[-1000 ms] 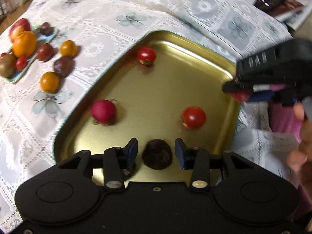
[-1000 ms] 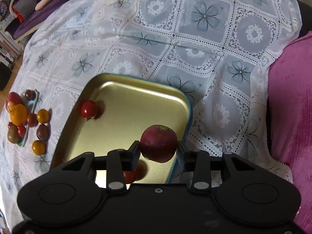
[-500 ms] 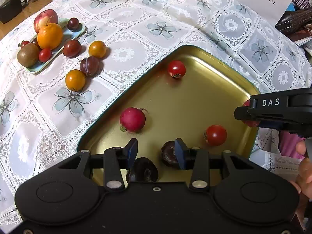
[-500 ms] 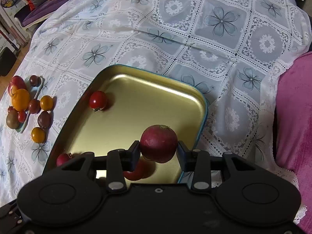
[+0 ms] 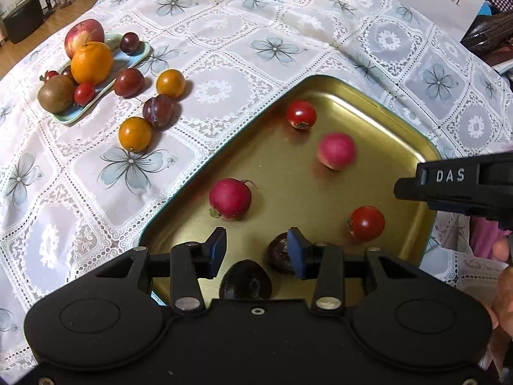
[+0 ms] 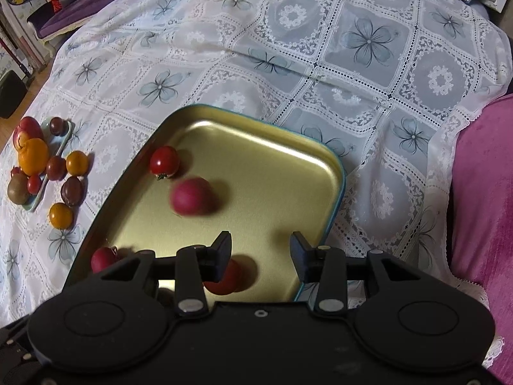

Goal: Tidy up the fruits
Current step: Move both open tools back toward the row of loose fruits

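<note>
A gold metal tray point(image 5: 378, 109) point(image 6: 307, 150) lies on the lace cloth. In it are two cherry tomatoes point(image 5: 300, 114) point(image 5: 366, 223), a red radish point(image 5: 230, 198), two dark plums point(image 5: 279, 252) point(image 5: 245, 284), and a blurred red-pink fruit point(image 5: 336, 150) point(image 6: 191, 199) in motion. My left gripper point(image 5: 256, 250) is open above the near tray edge, with nothing between its fingers. My right gripper point(image 6: 260, 252) is open and empty over the tray's near right part; it shows in the left wrist view as a black body point(image 5: 461, 186).
At the far left a pale green dish point(image 5: 128, 61) point(image 6: 61, 147) holds an orange, an apple, a kiwi, plums and small tomatoes. Two small oranges point(image 5: 134, 134) and two plums point(image 5: 158, 111) lie loose beside it. A pink cushion point(image 6: 481, 199) is right; a hand point(image 5: 503, 272) shows.
My right gripper has opened and let go of the red-pink fruit, which now rolls on the tray. The left gripper has drawn back and up from the plum it dropped.
</note>
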### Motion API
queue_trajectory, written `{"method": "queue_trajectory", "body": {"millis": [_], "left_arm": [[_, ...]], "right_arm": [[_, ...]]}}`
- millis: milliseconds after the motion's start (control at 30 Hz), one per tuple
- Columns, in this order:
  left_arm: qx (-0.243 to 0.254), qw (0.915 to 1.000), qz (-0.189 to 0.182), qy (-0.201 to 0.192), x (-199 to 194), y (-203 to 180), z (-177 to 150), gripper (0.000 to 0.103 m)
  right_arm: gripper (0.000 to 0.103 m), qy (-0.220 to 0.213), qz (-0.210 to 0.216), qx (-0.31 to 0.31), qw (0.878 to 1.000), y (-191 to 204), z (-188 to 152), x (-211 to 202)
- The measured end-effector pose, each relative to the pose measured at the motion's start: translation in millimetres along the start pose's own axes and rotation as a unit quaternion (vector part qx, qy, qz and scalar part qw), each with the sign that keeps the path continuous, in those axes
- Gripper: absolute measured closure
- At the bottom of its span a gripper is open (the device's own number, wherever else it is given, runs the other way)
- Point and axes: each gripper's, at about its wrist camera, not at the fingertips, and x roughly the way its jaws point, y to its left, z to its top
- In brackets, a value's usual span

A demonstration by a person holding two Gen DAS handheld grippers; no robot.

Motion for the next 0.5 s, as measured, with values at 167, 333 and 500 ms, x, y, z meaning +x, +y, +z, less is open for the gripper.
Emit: {"method": "queue_trajectory", "body": {"millis": [167,333,500], "left_arm": [[-0.009,1.0000,0.000,-0.001,-1.1,5.4,1.1,0.053],[-0.017,0.9998,0.005,-0.002,-1.3,8.5,2.0,0.054],[-0.022,0.9997,0.007,-0.002,-1.1,10.1,1.9,0.054]], "right_arm": [[0.061,0.006,-0.001,-0.009,1.000,2.0,-0.3,1.0],[0.061,0.008,0.002,-0.017,1.000,3.3,-0.4,-0.4],[0.061,0.009,0.004,-0.020,1.000,4.2,-0.7,-0.7]]}}
